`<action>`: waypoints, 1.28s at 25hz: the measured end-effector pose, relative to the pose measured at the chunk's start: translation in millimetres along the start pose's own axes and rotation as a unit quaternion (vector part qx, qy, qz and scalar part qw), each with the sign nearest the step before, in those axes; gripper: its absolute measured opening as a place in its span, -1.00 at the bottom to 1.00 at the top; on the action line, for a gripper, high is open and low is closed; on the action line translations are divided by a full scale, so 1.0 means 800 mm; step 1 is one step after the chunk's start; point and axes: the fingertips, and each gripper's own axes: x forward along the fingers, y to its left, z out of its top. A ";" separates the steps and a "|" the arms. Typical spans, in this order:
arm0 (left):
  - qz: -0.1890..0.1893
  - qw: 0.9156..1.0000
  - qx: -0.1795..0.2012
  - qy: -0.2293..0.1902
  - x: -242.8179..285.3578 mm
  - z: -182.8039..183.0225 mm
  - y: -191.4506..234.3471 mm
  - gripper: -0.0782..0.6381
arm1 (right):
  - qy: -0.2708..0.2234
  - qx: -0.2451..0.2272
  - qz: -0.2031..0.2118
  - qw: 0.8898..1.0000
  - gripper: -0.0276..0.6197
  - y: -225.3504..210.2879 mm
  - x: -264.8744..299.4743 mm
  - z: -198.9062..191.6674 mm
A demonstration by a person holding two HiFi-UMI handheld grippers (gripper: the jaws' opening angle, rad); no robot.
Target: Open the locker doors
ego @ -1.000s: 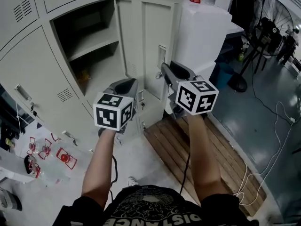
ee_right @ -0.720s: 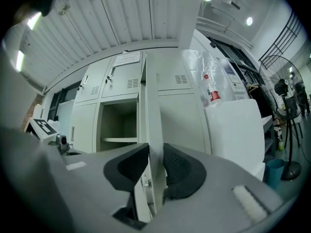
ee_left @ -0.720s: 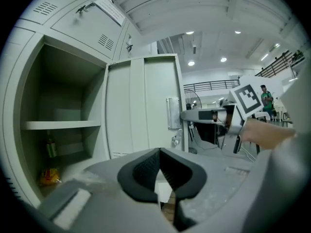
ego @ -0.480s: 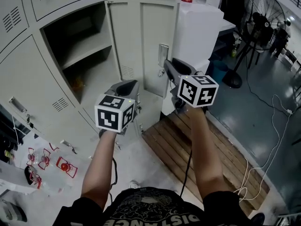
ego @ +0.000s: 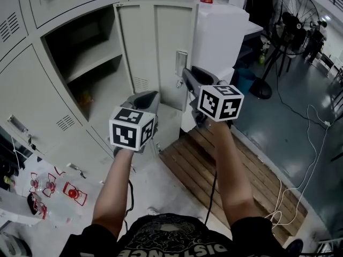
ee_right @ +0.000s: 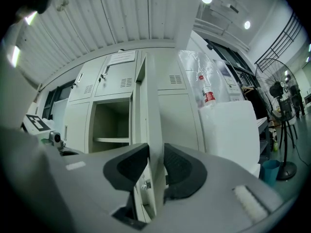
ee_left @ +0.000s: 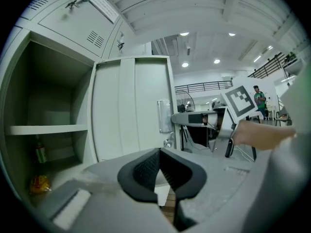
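The pale grey locker door (ego: 155,52) stands swung open, and its compartment (ego: 86,63) with one shelf is exposed. My right gripper (ego: 185,78) is shut on the door's free edge (ee_right: 153,106), one pad on each face, near the latch plate (ego: 181,63). My left gripper (ego: 151,96) hovers lower and to the left, in front of the open compartment, touching nothing. Its jaws meet at the tips (ee_left: 159,152) with nothing between them. In the left gripper view the door (ee_left: 126,110) is seen face-on, with the right gripper (ee_left: 177,119) at its edge.
Closed locker doors (ego: 32,100) surround the open one. A bottle (ee_left: 40,152) and a yellow packet (ee_left: 40,183) sit low inside it. A white cabinet (ego: 222,31) stands right of the door. A wooden pallet (ego: 214,165), a floor fan (ego: 292,25) and cables (ego: 316,143) lie to the right.
Both grippers have drifted a little, the right one keeping its hold on the door's edge. The door looks slightly wider open, and the left gripper is still empty.
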 end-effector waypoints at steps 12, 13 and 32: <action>0.023 1.000 -0.013 0.002 -0.021 -0.006 -0.027 -0.78 | 0.005 -0.008 0.013 1.000 -0.50 0.020 -0.043 -0.004; 0.027 1.000 -0.015 0.002 -0.023 -0.006 -0.030 -0.78 | 0.008 -0.009 0.017 1.000 -0.50 0.022 -0.048 -0.005; 0.150 0.988 -0.040 0.004 -0.110 -0.028 -0.042 -0.78 | 0.044 -0.051 0.097 0.993 -0.71 0.092 -0.123 -0.034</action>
